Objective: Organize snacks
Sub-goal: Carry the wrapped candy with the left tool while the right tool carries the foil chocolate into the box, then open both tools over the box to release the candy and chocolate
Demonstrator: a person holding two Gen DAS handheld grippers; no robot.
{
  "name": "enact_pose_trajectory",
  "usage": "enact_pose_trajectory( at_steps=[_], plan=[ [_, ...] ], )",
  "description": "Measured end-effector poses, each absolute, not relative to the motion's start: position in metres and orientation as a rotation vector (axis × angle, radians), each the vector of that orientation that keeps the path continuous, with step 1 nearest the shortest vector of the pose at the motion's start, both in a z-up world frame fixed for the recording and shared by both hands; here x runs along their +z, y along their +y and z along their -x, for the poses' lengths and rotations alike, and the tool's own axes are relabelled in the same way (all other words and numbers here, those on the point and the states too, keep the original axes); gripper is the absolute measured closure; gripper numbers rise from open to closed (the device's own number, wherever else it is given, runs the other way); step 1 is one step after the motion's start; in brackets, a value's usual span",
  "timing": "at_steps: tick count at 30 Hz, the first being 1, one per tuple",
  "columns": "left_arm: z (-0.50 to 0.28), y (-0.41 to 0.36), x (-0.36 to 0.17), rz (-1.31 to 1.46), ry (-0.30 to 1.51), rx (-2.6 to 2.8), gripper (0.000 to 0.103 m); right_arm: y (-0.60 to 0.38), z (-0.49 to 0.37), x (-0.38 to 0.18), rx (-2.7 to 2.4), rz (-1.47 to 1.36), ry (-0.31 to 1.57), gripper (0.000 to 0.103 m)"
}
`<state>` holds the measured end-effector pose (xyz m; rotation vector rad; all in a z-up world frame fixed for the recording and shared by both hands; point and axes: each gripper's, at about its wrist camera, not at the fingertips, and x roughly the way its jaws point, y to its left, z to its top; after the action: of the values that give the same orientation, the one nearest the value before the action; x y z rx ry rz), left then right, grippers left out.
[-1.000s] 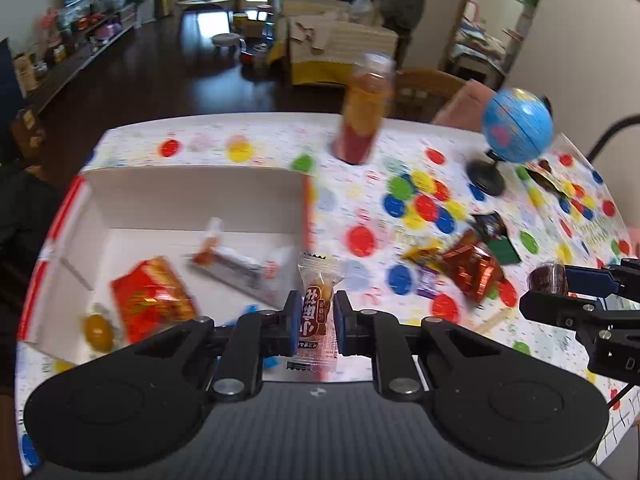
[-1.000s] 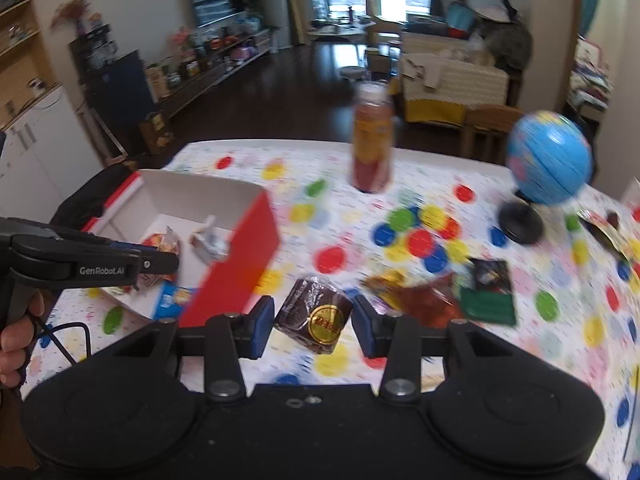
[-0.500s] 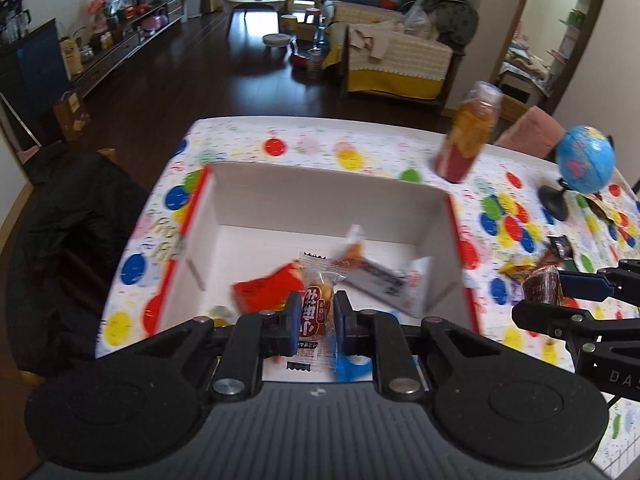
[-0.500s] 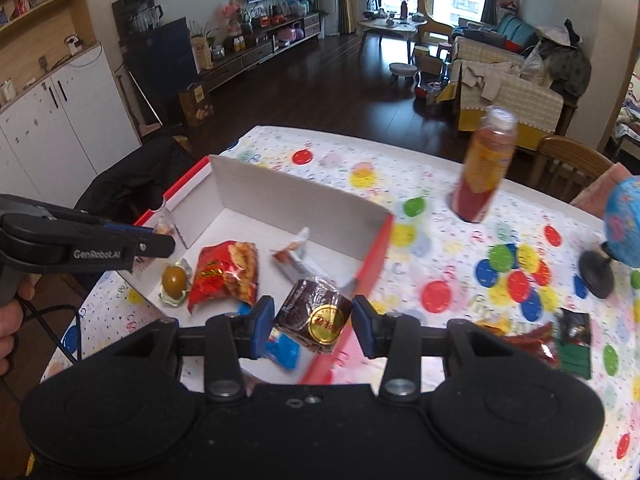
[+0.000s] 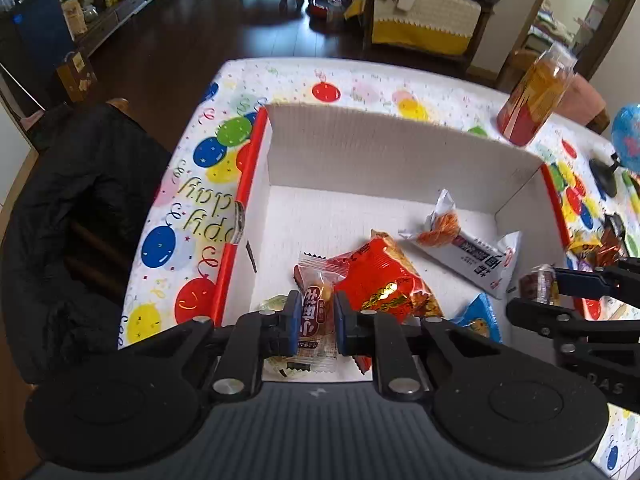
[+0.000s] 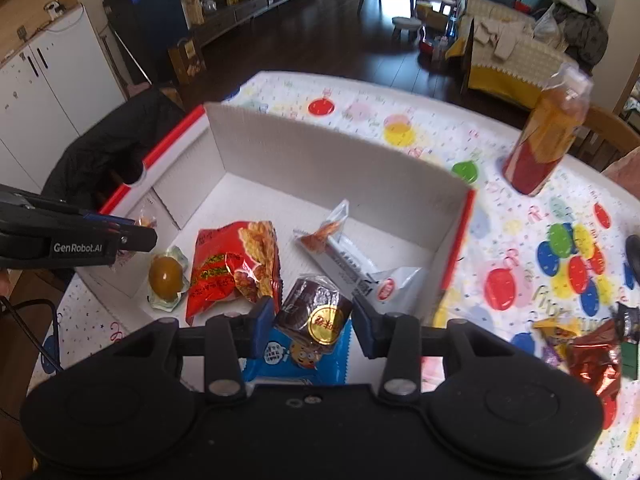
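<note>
Left wrist view is showing the left gripper (image 5: 316,322) pinching a small clear-wrapped snack (image 5: 317,312) with red lettering between its blue pads, hanging over the near left part of an open white box (image 5: 384,148) with red edges. Right wrist view is showing the right gripper (image 6: 314,322) clamping a brown wrapped cake (image 6: 314,310) with a gold sticker, poised above the box's near edge. Both snacks are being carried and neither is released yet.

Several snacks are already lying inside the box: a red crinkly bag (image 6: 232,264), a long white packet (image 6: 356,268), a small clear pouch with orange pieces (image 5: 442,224), a blue packet (image 6: 296,354) and a sealed brown egg (image 6: 166,276). A few more wrappers (image 6: 588,352) are sitting outside on the spotted tablecloth (image 6: 532,248) to the right, near a drink bottle (image 6: 548,136).

Judging by this, the sorting is looking well advanced: two pieces are waiting to be dropped in, and the loose wrappers on the cloth are remaining to be gathered.
</note>
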<state>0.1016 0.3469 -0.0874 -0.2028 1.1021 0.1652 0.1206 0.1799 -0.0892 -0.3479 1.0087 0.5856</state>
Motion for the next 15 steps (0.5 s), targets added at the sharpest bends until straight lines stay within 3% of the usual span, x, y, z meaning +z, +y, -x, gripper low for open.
enact_pose_trajectory(
  at_steps=[15],
  plan=[
    [-0.12, 0.338, -0.125, 0.178, 1.238, 0.144, 0.087, 0.197, -0.13, -0.132, 0.604, 0.371, 1.124, 0.062]
  ],
)
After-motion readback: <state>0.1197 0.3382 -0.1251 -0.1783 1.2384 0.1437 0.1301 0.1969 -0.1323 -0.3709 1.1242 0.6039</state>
